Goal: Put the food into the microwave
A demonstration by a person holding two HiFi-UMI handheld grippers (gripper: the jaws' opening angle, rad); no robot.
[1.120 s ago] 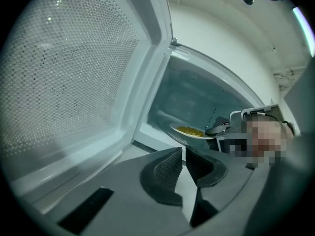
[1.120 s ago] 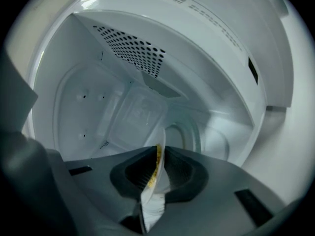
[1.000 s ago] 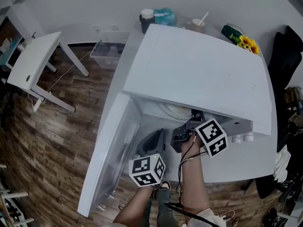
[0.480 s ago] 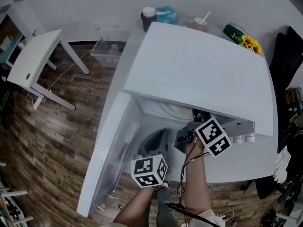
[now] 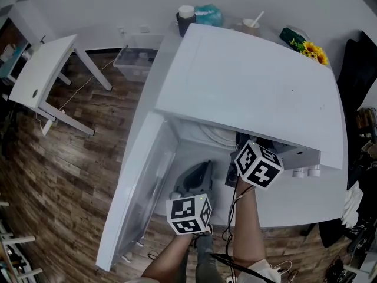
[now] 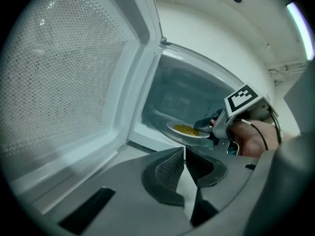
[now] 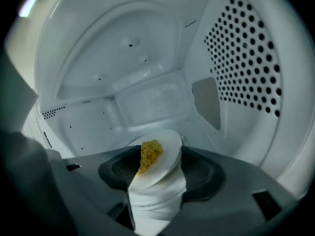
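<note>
The right gripper [image 7: 158, 173] has just been spreading its jaws and now stands released. The white plate [image 7: 170, 146] with its heap of yellow food [image 7: 150, 154] lies between the pads, and neither presses on it. The plate sits low inside the cavity of the microwave [image 5: 247, 87], level as the left gripper view shows it. The left gripper [image 6: 185, 157] hangs outside, before the opening, with its jaws clenched together on nothing — the door [image 5: 132, 187] stands swung wide at its left.
</note>
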